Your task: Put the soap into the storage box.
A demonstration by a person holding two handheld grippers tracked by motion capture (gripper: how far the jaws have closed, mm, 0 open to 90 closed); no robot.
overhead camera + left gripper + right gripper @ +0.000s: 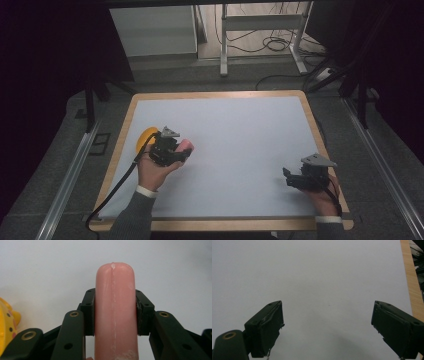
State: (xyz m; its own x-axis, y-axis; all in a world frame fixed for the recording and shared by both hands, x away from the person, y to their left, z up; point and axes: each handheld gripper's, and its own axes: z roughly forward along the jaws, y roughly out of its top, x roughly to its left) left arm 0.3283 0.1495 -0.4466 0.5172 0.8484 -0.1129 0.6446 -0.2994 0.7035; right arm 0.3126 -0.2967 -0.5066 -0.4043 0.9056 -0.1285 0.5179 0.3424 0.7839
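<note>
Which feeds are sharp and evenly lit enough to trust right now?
High view: table evenly lit, surroundings dark, pink sausage small and soft in the left gripper. Left gripper view: sausage sharp, no glare, yellow toy cut off at the edge. Right gripper view: right gripper crisp, faint shadow beneath.

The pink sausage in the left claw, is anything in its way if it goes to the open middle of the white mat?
Nothing visible does. The left claw is shut on the pink sausage; the yellow toy sits behind it, toward the table's left edge, and the white mat toward the middle is bare.
</note>
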